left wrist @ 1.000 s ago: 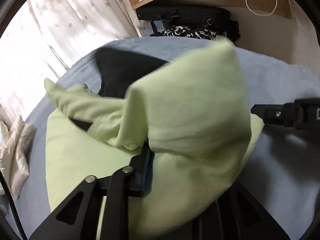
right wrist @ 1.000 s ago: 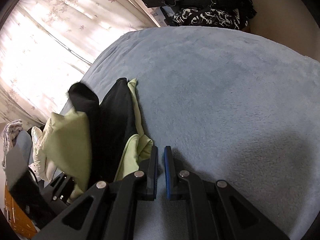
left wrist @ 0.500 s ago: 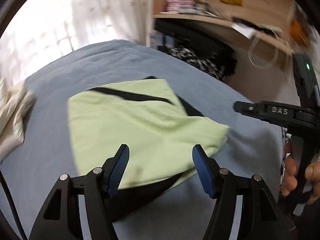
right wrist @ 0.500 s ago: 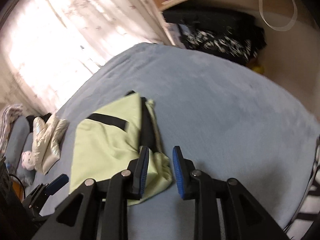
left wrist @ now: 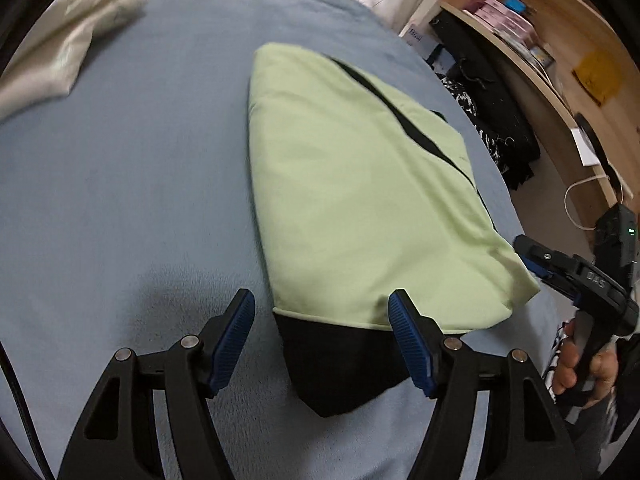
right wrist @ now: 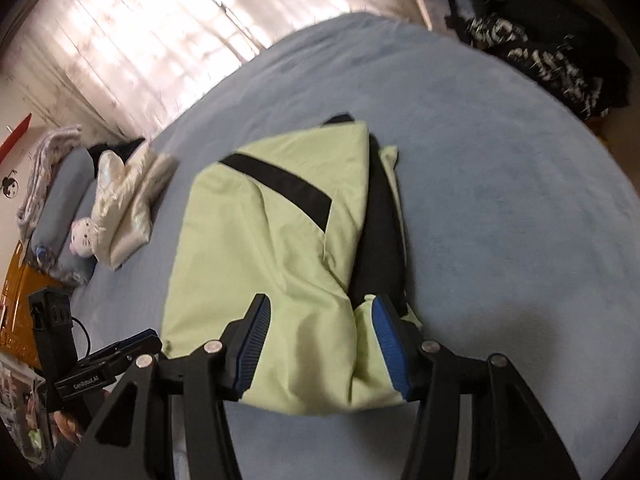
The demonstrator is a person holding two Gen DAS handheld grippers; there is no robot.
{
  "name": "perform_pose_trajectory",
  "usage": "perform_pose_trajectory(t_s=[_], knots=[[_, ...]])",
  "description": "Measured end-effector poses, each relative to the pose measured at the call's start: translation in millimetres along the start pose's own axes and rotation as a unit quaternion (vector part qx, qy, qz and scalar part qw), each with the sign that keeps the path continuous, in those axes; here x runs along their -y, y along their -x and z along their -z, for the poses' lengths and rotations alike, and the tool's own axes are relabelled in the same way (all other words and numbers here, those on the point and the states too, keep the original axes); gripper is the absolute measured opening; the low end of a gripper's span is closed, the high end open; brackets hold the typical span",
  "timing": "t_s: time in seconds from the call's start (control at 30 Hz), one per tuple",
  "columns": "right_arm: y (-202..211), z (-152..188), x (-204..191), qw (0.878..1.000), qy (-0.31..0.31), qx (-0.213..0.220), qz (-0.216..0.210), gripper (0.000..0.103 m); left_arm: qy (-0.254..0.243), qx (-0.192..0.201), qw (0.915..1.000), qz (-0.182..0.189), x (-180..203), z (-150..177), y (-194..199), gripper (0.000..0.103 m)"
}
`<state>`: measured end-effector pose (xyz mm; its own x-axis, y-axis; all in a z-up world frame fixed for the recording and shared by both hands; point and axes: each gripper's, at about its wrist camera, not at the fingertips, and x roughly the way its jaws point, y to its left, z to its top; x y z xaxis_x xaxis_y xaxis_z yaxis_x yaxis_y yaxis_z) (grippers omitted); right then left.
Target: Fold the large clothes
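Note:
A light green garment (left wrist: 352, 184) with a black stripe and black underside lies folded flat on the blue-grey bed (left wrist: 132, 184). My left gripper (left wrist: 322, 320) hovers open over its near edge, where the black layer sticks out; nothing is pinched. In the right wrist view the same garment (right wrist: 260, 248) lies under my right gripper (right wrist: 320, 312). Its jaws are opening, the blue pads stand apart above the near corner, and they press on nothing. Each gripper shows in the other's view: the right gripper (left wrist: 576, 276) in a hand (left wrist: 580, 364), the left gripper (right wrist: 116, 356) at lower left.
A folded cream garment (right wrist: 128, 208), a plush toy (right wrist: 84, 236) and a grey pillow (right wrist: 64, 184) lie at the bed's far left. Black patterned bags (left wrist: 492, 120) sit beyond the bed under a wooden shelf (left wrist: 540, 40). Curtains (right wrist: 160, 40) hang behind.
The left gripper let go of the lifted green cloth, which now lies flat and folded. Both grippers went from shut to open and drew back toward the garment's near edge.

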<state>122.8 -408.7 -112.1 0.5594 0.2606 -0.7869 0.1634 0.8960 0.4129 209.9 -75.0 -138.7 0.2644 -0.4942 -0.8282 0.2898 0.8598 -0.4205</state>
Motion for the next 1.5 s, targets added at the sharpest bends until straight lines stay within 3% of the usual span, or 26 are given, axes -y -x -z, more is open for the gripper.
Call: perform_pose_trajectory(t_s=[0.1,0.17,0.23,0.33,0.43,0.5,0.63,0.7,0.9,0.93,0.97,1.03,1.07,1.27,1.43,1.5], knots=[[-20.9,-6.8,2.7,1.000,0.002,-0.028,-0.002,0.043,0.004,-0.009,0.9999,0.007,-4.6,-0.2,-9.9,0.067],[-35.7,-8.4,1.6,0.999,0.006,-0.051,-0.001,0.027,0.006,-0.013,0.9998,0.013,-5.9,0.1,-15.3,0.067],[-45.5,-8.8,0.9,0.997,0.005,-0.072,-0.003,0.023,0.004,-0.015,0.9998,0.013,-3.7,-1.2,-18.6,0.067],[-39.2,-9.8,-1.8,0.998,0.009,-0.051,-0.019,0.008,-0.006,-0.014,0.9999,0.007,2.8,-3.8,-21.3,0.067],[-0.7,-8.8,0.4,0.998,0.000,0.023,-0.052,0.006,-0.021,-0.008,0.9997,0.006,11.0,-3.7,-18.6,0.067],[14.0,-0.7,6.3,0.997,-0.005,0.055,-0.050,0.004,-0.030,-0.007,0.9995,0.005,17.2,-0.9,-19.5,0.067],[-13.8,21.6,35.3,0.999,-0.044,0.019,-0.013,0.002,-0.040,-0.017,0.9990,-0.008,24.0,8.5,-32.2,0.067],[-19.2,31.5,47.1,0.998,-0.065,0.018,-0.021,0.001,-0.042,-0.018,0.9989,-0.013,26.0,12.3,-37.2,0.067],[-12.2,17.9,20.4,0.999,-0.034,0.007,-0.019,0.007,-0.063,-0.015,0.9977,-0.020,32.6,4.4,-28.9,0.067],[-11.1,12.0,19.1,0.999,-0.033,0.001,-0.025,0.013,-0.063,-0.020,0.9977,-0.016,32.2,0.2,-28.7,0.067],[-12.5,2.1,18.1,0.999,-0.038,-0.004,-0.030,0.027,-0.060,-0.024,0.9979,-0.013,30.1,-4.0,-29.4,0.067],[-17.8,-12.7,20.2,0.999,-0.044,-0.004,-0.029,0.040,-0.049,-0.024,0.9985,-0.007,26.3,-15.0,-31.0,0.067],[-24.1,-23.4,21.3,0.999,-0.046,-0.007,-0.028,0.041,-0.044,-0.024,0.9987,-0.003,23.7,-19.1,-30.1,0.067],[-66.4,-67.8,37.9,0.996,-0.079,-0.037,-0.034,0.041,-0.034,-0.021,0.9992,-0.001,19.2,-44.4,-39.4,0.067],[-87.5,-92.2,34.7,0.997,-0.054,-0.038,-0.028,0.039,-0.044,-0.019,0.9988,-0.010,22.8,-45.3,-45.5,0.071],[-91.1,-100.5,28.8,0.999,-0.016,-0.040,-0.006,0.013,-0.047,-0.017,0.9987,-0.012,23.4,-42.9,-46.0,0.072]])
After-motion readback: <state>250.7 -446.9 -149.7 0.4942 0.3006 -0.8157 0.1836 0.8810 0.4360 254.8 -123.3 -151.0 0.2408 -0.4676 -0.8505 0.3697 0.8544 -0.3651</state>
